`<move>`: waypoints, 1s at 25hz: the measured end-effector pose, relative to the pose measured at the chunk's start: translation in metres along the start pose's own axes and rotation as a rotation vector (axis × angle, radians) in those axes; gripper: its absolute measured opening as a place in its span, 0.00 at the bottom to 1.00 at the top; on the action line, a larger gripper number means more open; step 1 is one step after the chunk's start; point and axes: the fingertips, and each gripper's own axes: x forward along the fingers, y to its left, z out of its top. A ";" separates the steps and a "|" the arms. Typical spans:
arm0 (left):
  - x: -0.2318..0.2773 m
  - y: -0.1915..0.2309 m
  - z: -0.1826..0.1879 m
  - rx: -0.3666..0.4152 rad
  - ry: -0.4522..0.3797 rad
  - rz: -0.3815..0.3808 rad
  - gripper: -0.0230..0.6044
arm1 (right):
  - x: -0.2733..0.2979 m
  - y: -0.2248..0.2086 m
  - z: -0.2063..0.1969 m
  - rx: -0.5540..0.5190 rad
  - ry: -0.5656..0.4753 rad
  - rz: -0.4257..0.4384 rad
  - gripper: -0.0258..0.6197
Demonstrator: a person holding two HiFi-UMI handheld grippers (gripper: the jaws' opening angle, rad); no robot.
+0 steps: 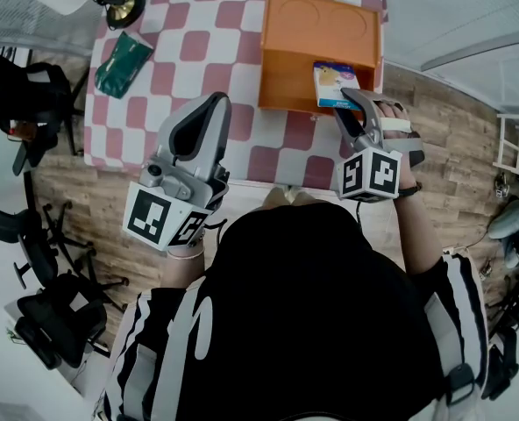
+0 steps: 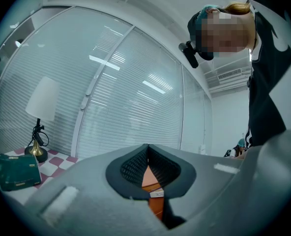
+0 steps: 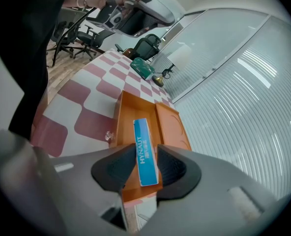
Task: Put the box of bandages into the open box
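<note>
My right gripper (image 3: 146, 150) has its jaws open, not squeezing. The box of bandages (image 3: 142, 132) stands between them, on its thin edge inside the open box (image 3: 125, 114). I should pull straight back so it doesn't tip. My left gripper (image 2: 147, 151) is closed and empty.

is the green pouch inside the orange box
No, the green pouch lies on the checkered tablecloth beside the lamp, well apart from the open orange box.
</note>
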 end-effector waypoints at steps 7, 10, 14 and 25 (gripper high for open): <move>0.001 -0.002 -0.001 0.001 0.006 -0.008 0.04 | -0.003 0.006 0.002 0.018 -0.012 0.029 0.25; 0.002 -0.002 -0.001 0.003 0.006 -0.013 0.04 | -0.002 0.009 0.004 0.016 -0.015 0.043 0.25; 0.004 -0.005 -0.001 0.007 0.008 -0.026 0.04 | -0.004 0.016 0.006 0.013 -0.013 0.054 0.25; 0.004 -0.011 -0.002 0.007 0.008 -0.036 0.04 | -0.003 0.028 0.007 0.019 -0.009 0.076 0.26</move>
